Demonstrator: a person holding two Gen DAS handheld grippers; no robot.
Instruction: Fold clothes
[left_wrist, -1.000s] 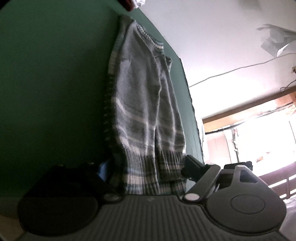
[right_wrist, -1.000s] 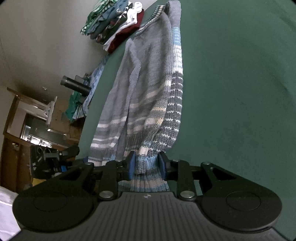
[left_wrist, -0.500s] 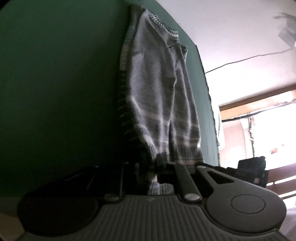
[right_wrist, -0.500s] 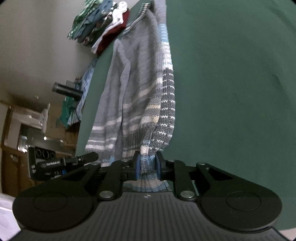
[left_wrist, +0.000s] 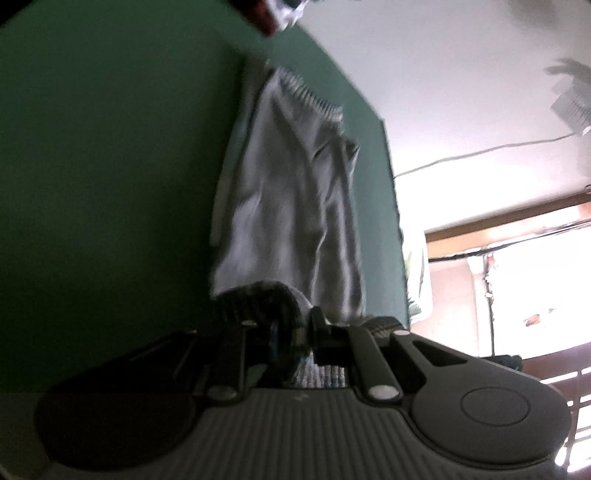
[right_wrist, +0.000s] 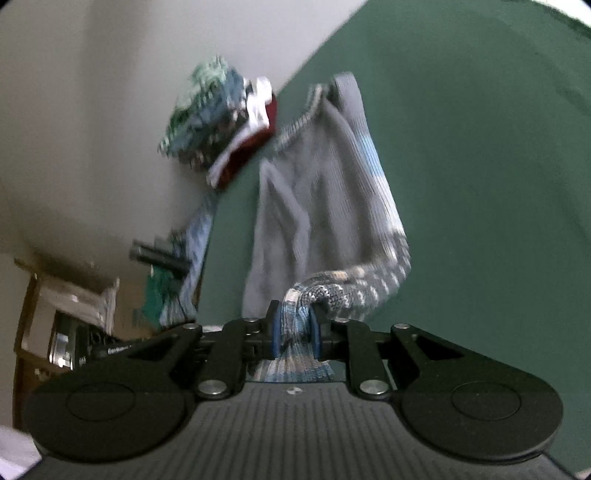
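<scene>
The sweater (right_wrist: 325, 206) is a soft, loosely knitted grey garment with paler and blue stripes toward its ribbed hem, and it lies lengthwise on the green counter (right_wrist: 480, 184), stretching away ahead of both claws. Each claw is clenched on that near hem: the right claw (right_wrist: 294, 332) pinches a blue-and-white striped fold between its blue pads, and the left claw (left_wrist: 291, 341) has a dark ribbed roll of the same edge between its fingers (its jaws have just been closing onto it, though the dim light hides the exact contact).

The knit looks light and limp, with no stiffness of its own. The hem already curls over just beyond the right claw into a thick bunched roll, and the body ahead shows long soft creases. It will likely sag between the two holds and stretch if pulled hard, so the ribbed band, denser and grippier than the plain body, seems the sound place to hold, one claw near each corner. The yarn surface looks rough enough not to slip from the pads.

Beyond the sweater's far end, up and left of the right claw, sits a pile of clothes (right_wrist: 221, 122), green, blue, white and dark red, blurred in this view.
</scene>
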